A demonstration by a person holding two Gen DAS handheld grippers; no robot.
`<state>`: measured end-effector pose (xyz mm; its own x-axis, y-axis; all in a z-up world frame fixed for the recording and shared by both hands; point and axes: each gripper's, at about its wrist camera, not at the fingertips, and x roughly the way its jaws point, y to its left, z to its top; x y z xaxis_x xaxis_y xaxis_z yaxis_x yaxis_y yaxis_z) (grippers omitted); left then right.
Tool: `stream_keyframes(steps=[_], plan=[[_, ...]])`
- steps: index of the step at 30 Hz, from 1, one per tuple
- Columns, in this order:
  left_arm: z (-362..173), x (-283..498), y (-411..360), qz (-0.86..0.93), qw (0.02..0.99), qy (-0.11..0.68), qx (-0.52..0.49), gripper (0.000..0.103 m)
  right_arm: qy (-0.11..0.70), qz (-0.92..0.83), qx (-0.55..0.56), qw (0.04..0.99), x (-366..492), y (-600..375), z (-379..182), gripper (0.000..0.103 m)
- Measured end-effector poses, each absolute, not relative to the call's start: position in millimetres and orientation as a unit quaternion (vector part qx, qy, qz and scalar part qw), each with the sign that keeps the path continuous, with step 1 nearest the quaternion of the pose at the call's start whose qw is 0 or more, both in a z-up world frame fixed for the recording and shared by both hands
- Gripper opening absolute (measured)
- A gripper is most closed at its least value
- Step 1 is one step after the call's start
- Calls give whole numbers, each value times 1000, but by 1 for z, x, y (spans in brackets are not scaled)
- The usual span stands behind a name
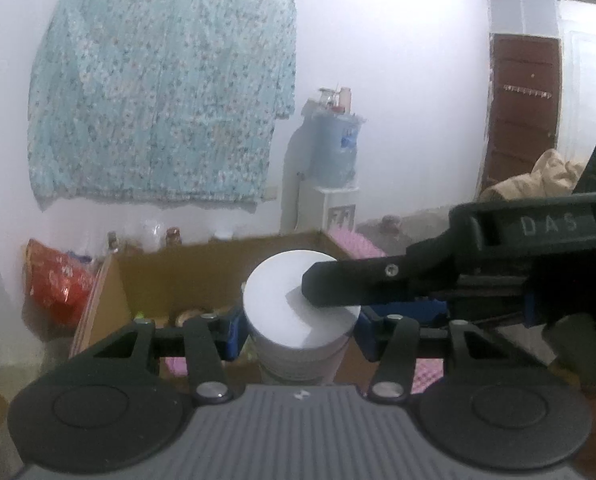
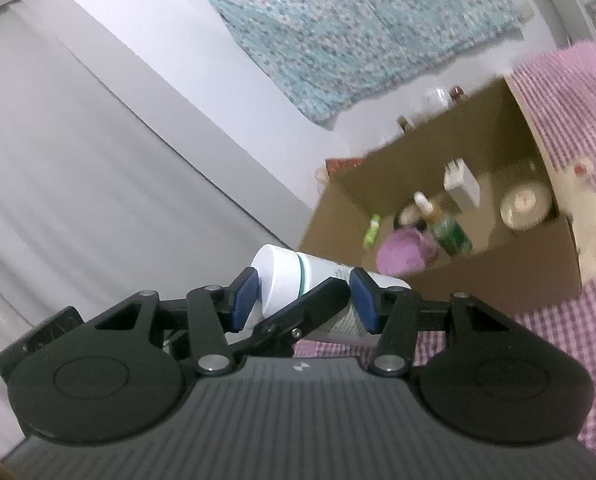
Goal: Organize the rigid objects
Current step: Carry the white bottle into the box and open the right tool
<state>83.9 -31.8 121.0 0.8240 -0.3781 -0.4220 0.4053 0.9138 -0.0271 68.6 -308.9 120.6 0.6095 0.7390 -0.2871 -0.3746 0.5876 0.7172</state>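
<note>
A white plastic bottle with a flat white cap (image 1: 294, 300) and a green band (image 2: 286, 276) is held between both grippers, just in front of an open cardboard box (image 2: 509, 276). My left gripper (image 1: 298, 330) is shut on the bottle below its cap. My right gripper (image 2: 303, 300) is shut on the same bottle from the side; one of its black fingers (image 1: 361, 284) crosses the cap in the left wrist view. The box holds a pink round item (image 2: 403, 254), a green bottle (image 2: 451, 236), a white carton (image 2: 463, 186) and a round tin (image 2: 523, 204).
The box sits on a pink checked cloth (image 2: 537, 344). A blue patterned cloth (image 1: 162, 92) hangs on the wall. A water dispenser (image 1: 329, 168) stands behind, a red bag (image 1: 58, 276) lies left of the box, and a brown door (image 1: 521, 108) is at right.
</note>
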Motion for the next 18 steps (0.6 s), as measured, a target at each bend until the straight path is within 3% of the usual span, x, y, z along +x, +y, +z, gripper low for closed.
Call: stream_keyframes(steps=[9,18], plan=[[147,113,-49,-214,956,195,45,54,262,329,290,860,83,-320,160,52],[147,140,-70,-219,951,207,66,54,276,319,316,850,109,-342,159,52]])
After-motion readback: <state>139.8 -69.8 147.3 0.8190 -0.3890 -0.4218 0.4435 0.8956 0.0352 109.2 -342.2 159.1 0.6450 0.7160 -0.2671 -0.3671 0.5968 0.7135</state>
